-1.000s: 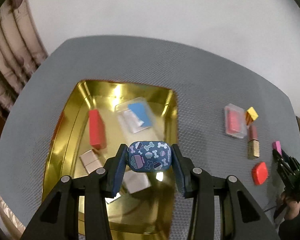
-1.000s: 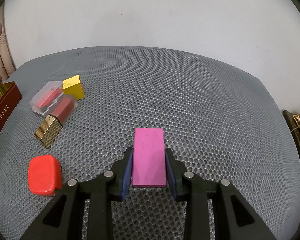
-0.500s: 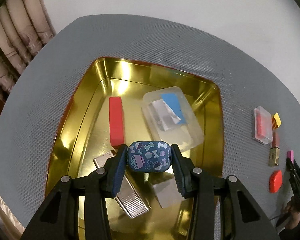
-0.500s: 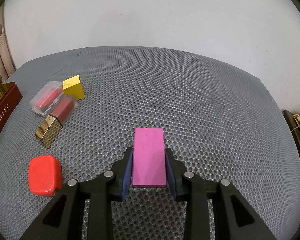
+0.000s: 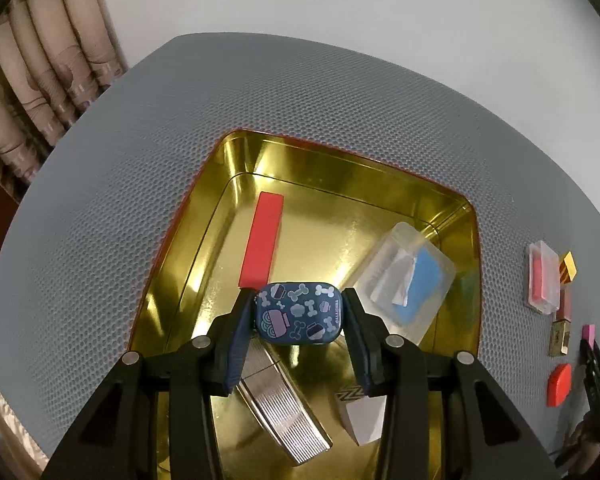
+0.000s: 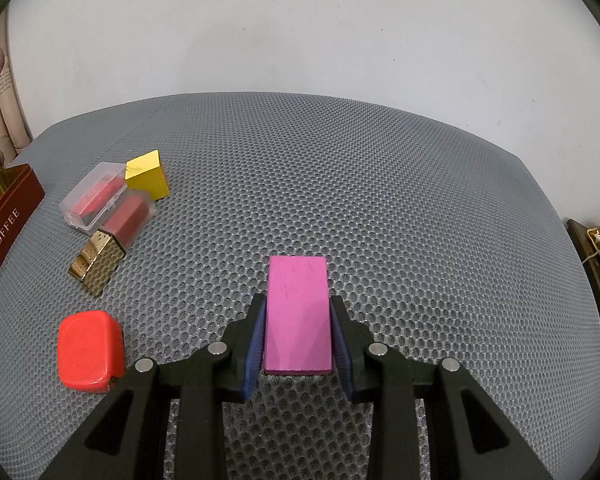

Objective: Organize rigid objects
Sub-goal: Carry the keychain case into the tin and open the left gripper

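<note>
Left wrist view: the left tongs (image 5: pixel 299 316) are clamped on a small blue tin (image 5: pixel 299 313) printed with bones and bowls, held above the near part of an open gold tin (image 5: pixel 340 168) that sits on the grey mesh surface (image 5: pixel 140 168). Inside the gold tin lie a red bar (image 5: pixel 262 251) toward its left wall, a clear box with a blue insert (image 5: pixel 408 286) against its right wall, and a ribbed silver case (image 5: pixel 284 408) and a white block (image 5: pixel 362 416) near its front. By the surface's right edge sit a clear case with red contents (image 5: pixel 543 282) and a red rounded piece (image 5: pixel 559 384).

Right wrist view: the right tongs (image 6: pixel 299 334) are clamped on a pink block (image 6: pixel 298 314) resting on the mesh surface (image 6: pixel 380 200), near its front middle. Toward the left edge stand a yellow cube (image 6: pixel 147 174), touching a clear case (image 6: pixel 96 200), a gold-capped red tube (image 6: pixel 108 240) just beside them, and a red rounded box (image 6: pixel 89 349) nearer the front.
</note>
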